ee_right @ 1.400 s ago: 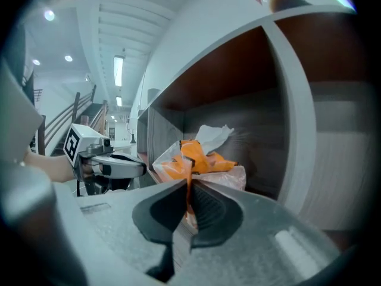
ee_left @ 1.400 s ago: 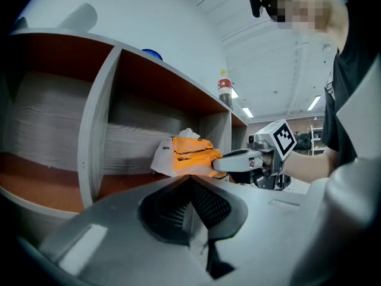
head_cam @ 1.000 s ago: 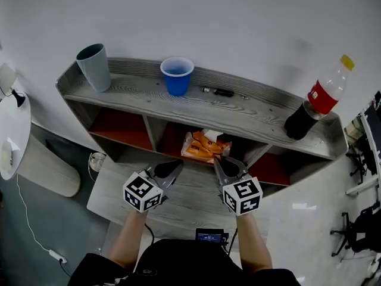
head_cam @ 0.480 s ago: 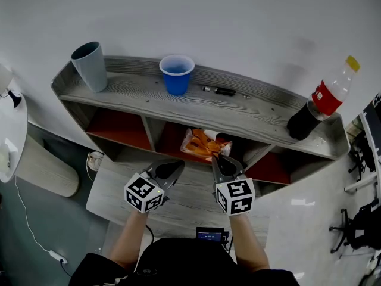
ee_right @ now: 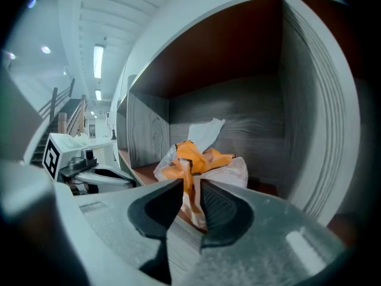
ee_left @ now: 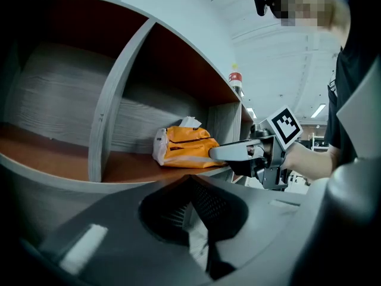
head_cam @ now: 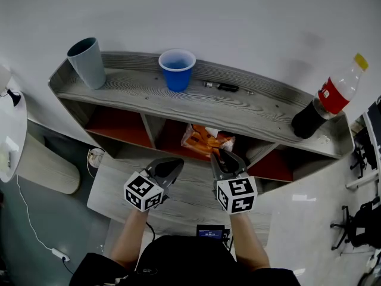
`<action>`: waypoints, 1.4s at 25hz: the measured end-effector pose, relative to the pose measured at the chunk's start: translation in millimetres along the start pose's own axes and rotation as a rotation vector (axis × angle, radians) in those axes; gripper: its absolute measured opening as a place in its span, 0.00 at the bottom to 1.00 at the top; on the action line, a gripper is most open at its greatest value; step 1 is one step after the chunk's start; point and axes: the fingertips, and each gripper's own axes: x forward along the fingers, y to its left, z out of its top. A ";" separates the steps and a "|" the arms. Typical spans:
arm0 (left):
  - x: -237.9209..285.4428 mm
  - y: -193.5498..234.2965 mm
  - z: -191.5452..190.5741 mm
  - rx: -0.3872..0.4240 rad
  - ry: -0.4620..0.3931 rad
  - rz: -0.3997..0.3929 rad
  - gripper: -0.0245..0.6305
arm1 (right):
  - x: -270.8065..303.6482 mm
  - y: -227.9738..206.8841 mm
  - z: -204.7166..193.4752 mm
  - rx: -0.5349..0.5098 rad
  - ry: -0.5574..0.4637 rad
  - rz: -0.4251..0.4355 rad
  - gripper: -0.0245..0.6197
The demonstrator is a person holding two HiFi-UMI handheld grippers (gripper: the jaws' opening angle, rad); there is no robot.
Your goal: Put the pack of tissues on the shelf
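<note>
The orange pack of tissues [head_cam: 205, 140] lies on the red floor of the grey shelf's [head_cam: 208, 109] middle compartment, a white tissue sticking out of its top. My right gripper [head_cam: 221, 155] is at the compartment's mouth, shut on the pack's near wrapper edge. In the right gripper view the pack [ee_right: 205, 159] is pinched between that gripper's [ee_right: 190, 186] two dark fingers. The left gripper view shows the pack [ee_left: 184, 148] with the right gripper [ee_left: 238, 152] against its side. My left gripper [head_cam: 172, 164] hovers shut and empty just left of it, outside the shelf.
On the shelf top stand a grey cup [head_cam: 88, 61], a blue cup [head_cam: 177, 69], a small dark pen-like item [head_cam: 223, 87] and a cola bottle [head_cam: 324, 103]. A low grey board [head_cam: 190, 195] lies under both grippers. A white round table [head_cam: 12, 136] is at the left.
My right gripper has moved forward and slightly left, carrying the pack deeper into the middle compartment. The left gripper has barely moved.
</note>
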 end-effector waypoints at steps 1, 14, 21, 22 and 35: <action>0.4 -0.5 -0.5 -0.002 0.001 -0.001 0.04 | -0.8 -1.2 0.4 0.005 -0.006 -0.004 0.17; -0.7 -10.0 -4.2 0.003 0.015 0.012 0.04 | -15.3 -13.4 5.4 0.014 -0.069 -0.052 0.16; -6.3 -18.9 -7.1 0.010 0.027 0.033 0.04 | -27.8 -6.7 7.5 -0.013 -0.107 -0.017 0.17; -7.2 -20.9 -7.5 0.012 0.029 0.037 0.04 | -30.3 -4.8 7.6 -0.017 -0.113 -0.006 0.17; -16.5 -63.9 -15.6 0.017 0.031 0.063 0.04 | -81.4 -0.9 -7.6 -0.033 -0.164 0.058 0.04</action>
